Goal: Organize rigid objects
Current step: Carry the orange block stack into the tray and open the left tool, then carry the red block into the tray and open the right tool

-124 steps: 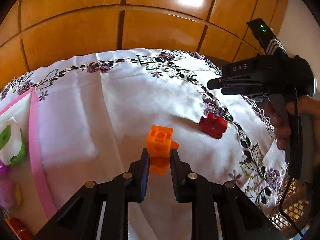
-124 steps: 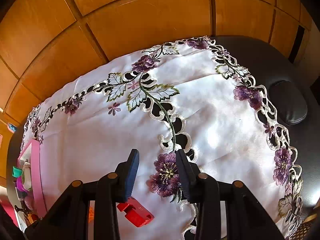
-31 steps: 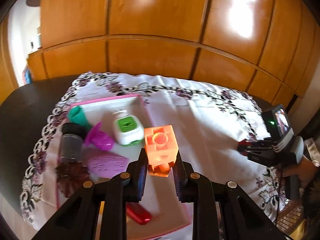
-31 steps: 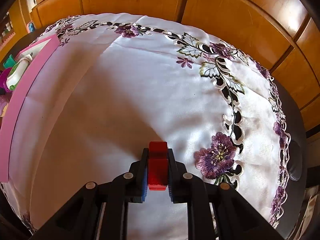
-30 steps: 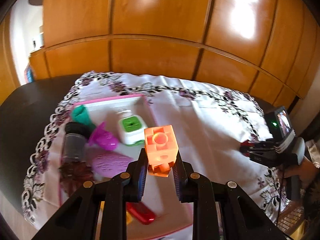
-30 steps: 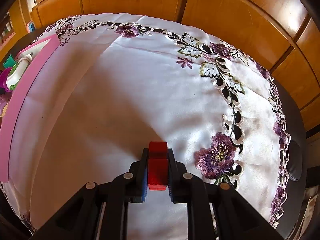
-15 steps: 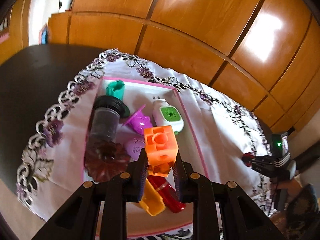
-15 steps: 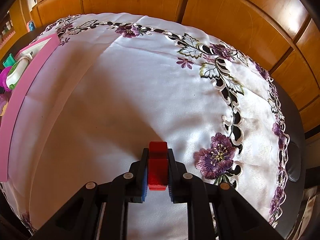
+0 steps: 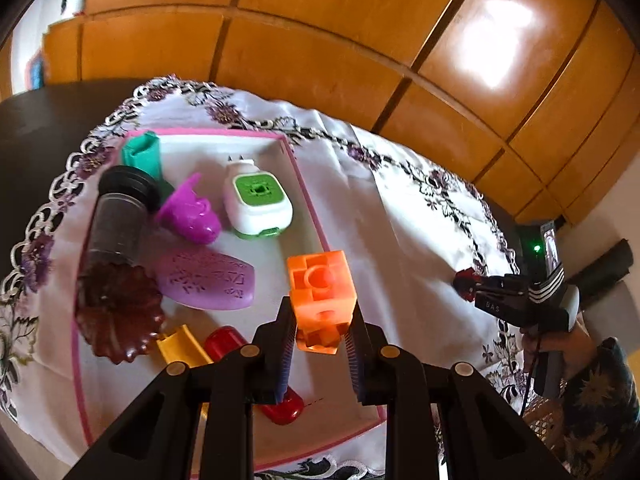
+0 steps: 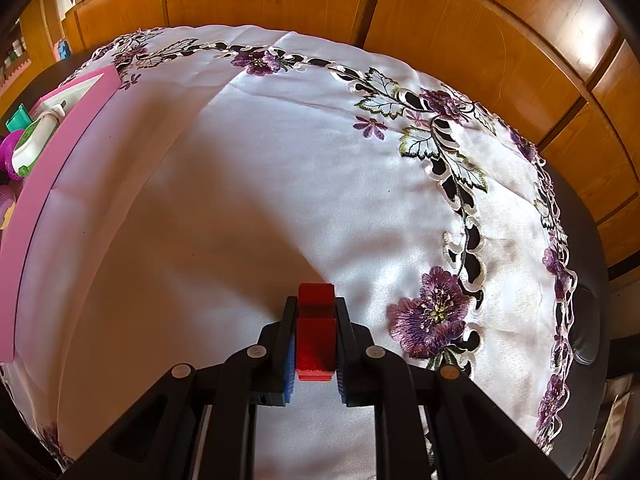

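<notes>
My left gripper [image 9: 320, 328] is shut on an orange block [image 9: 322, 294] and holds it above the right part of the pink-rimmed tray [image 9: 304, 188]. In the tray lie a white-and-green plug-in device [image 9: 258, 206], purple pieces [image 9: 206, 280], a dark jar [image 9: 118, 220], a teal piece [image 9: 142, 156], a yellow piece [image 9: 182, 350] and a red piece [image 9: 224, 342]. My right gripper [image 10: 316, 320] is shut on a red block [image 10: 315, 332] over the white embroidered cloth [image 10: 240, 200]. In the left wrist view the right gripper [image 9: 516, 300] shows at the far right, a hand on it.
A brown fluted dish [image 9: 120, 312] sits at the jar's near end. The tray's pink wall [image 10: 52, 152] runs along the left of the right wrist view. Wooden panels [image 9: 320, 40] stand behind the dark table [image 9: 48, 120]. A person's patterned sleeve [image 9: 600, 420] is at the lower right.
My left gripper has swung with the orange block over the tray and sunk closer to it; the tray now looks larger and nearer. The right gripper with the red block has stayed still.
</notes>
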A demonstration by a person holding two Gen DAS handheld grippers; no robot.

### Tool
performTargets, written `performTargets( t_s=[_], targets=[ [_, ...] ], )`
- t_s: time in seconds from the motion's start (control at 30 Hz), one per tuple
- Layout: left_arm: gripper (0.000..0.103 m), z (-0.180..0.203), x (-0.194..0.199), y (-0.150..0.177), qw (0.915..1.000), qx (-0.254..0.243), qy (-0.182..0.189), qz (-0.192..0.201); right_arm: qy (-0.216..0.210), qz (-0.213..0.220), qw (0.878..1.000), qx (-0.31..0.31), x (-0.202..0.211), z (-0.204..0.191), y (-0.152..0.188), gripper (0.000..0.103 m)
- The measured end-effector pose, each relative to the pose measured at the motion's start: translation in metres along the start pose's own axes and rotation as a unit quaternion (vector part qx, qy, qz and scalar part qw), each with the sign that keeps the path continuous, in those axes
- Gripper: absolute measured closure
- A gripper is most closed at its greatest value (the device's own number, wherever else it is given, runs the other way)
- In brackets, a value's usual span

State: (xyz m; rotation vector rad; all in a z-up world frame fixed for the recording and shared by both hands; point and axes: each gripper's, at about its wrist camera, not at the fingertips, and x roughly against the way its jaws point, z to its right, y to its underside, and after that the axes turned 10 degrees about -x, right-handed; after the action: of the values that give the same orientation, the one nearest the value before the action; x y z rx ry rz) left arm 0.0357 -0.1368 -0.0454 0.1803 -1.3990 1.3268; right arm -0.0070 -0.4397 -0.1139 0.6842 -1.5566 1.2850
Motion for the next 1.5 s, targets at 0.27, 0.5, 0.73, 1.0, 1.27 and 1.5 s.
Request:
performTargets(
  t_s=[0.27,0.5,0.73,1.0,1.27,1.5],
  targets=[
    [0.079,-0.005,-0.024,-0.011,0.9994,-0.013,-0.027,-0.016,0.001,-0.001,1.0,0.0,0.0,0.0,0.0,0.089],
    [0.079,-0.01,-0.053,-0.014,0.9969,-0.023,-0.063,-0.042,0.002,-0.001,1.0,0.0,0.0,-0.001,0.0,0.089],
    [0.078,-0.023,-0.065,-0.032,0.995,-0.018,-0.096,-0.017,0.002,-0.001,1.0,0.001,0.0,-0.001,-0.001,0.089],
    [0.032,-0.016,-0.055,-0.038,0.9937,-0.025,-0.109,0.0,0.002,-0.001,1.0,0.001,0.001,-0.001,-0.001,0.089],
    [0.032,-0.011,-0.02,-0.032,0.9898,-0.03,-0.138,0.018,0.004,0.0,1.0,0.006,0.001,-0.002,-0.001,0.089],
    [0.032,-0.013,0.022,-0.021,0.9844,-0.034,-0.165,0.05,0.016,-0.001,1.0,0.01,0.001,-0.003,0.0,0.089]
  ],
)
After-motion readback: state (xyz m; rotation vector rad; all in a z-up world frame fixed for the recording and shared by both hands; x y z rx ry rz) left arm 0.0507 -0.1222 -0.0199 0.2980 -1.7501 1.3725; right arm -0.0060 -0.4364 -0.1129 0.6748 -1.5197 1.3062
